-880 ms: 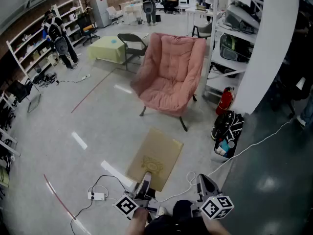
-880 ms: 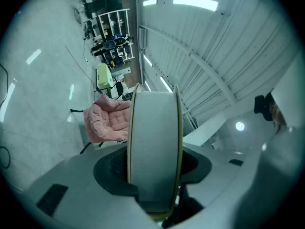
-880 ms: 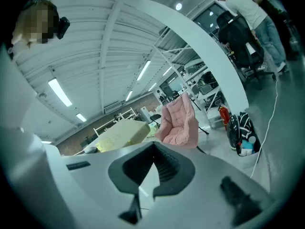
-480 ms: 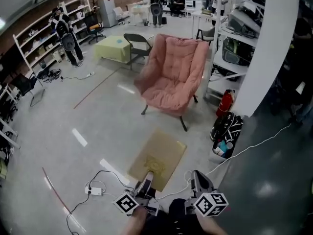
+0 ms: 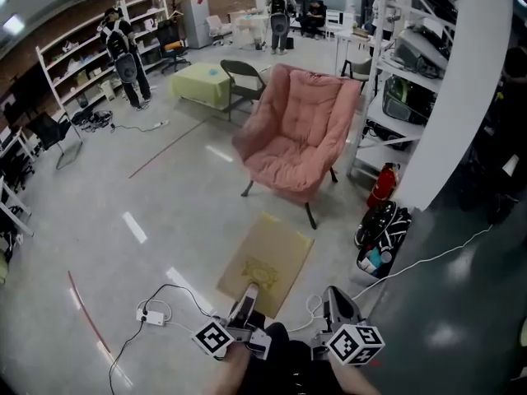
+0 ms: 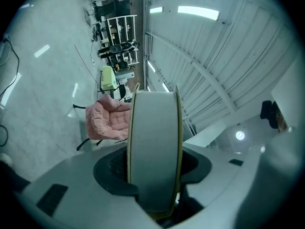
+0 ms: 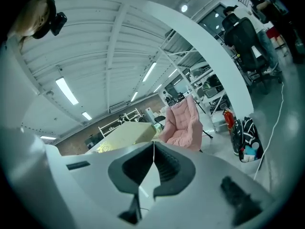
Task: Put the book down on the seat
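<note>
A thick tan book (image 5: 265, 262) with a gold emblem on its cover juts forward over the floor, and my left gripper (image 5: 247, 301) is shut on its near edge. In the left gripper view the book (image 6: 153, 142) stands edge-on between the jaws, pages toward the camera. The pink cushioned chair (image 5: 298, 134) stands a few steps ahead with a bare seat; it also shows beyond the book as the chair (image 6: 107, 120) and the chair (image 7: 183, 123). My right gripper (image 5: 338, 304) hangs beside the book, to its right, jaws shut on nothing, as my right gripper (image 7: 153, 151) shows.
A white pillar (image 5: 449, 97) and loaded shelves (image 5: 403, 64) rise at the right, with a red fire extinguisher (image 5: 381, 185) and black bags (image 5: 383, 225) at their foot. A power strip (image 5: 150, 317) with cables lies low left. A folding chair (image 5: 239, 76), a yellow-green table (image 5: 202, 85) and people (image 5: 123, 52) stand beyond.
The head view has shifted a little: the chair sits slightly lower and nearer in the picture. The book stays held in the left gripper; the right gripper stays shut beside it.
</note>
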{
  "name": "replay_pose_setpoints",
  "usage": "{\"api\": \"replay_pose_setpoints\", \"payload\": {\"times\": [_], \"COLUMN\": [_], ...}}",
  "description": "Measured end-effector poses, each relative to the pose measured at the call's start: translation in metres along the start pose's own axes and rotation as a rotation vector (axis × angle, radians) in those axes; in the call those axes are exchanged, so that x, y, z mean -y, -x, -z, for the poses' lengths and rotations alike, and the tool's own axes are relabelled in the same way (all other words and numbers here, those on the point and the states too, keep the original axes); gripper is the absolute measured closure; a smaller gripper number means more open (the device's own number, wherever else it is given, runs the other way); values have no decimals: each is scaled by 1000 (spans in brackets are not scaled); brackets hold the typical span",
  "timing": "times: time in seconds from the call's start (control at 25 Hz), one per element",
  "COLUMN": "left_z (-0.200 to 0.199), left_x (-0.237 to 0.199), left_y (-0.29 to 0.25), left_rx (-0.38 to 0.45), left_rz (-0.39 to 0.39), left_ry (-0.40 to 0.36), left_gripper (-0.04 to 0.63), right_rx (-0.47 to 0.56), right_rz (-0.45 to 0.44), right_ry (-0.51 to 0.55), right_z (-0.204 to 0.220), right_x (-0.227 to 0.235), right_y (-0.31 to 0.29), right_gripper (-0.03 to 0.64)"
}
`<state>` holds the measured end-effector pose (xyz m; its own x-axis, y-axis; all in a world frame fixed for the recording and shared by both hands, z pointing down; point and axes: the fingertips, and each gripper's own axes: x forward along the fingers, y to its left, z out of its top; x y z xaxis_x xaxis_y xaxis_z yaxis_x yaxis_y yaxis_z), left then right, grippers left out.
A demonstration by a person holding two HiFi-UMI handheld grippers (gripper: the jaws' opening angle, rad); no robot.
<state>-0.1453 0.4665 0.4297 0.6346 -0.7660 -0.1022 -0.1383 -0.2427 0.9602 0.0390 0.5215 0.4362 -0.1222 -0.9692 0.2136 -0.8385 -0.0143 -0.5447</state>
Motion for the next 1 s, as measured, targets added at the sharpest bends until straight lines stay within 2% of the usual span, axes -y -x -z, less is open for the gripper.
{"api": "replay_pose_setpoints", "payload": {"times": [0.32, 0.52, 0.64, 0.76, 0.88, 1.0], "left_z": [-7, -17, -28, -40, -51, -67], "left_x": [-11, -19, -24, -34, -37, -45], "left_y": [-4, -20, -38, -59, -84, -111], "left_rx": [33, 46, 47, 38, 47, 41], "left_rz": [-32, -48, -50, -57, -51, -60], "left_ry": [18, 35, 20, -38, -8, -28], "left_gripper": [365, 365, 365, 365, 365, 365], "right_rx": [-61, -72, -81, -92, -89, -92], "right_rz": [-25, -49, -61, -76, -87, -84], "right_ry": [9, 8, 13, 13, 10, 10], "right_z": [14, 5, -2, -7, -18, -29], "right_x": [0, -1, -1, 3, 5, 9], "right_y": [-14, -40, -59, -83, -108, -138], "right_gripper": [603, 604, 603, 604, 603, 603]}}
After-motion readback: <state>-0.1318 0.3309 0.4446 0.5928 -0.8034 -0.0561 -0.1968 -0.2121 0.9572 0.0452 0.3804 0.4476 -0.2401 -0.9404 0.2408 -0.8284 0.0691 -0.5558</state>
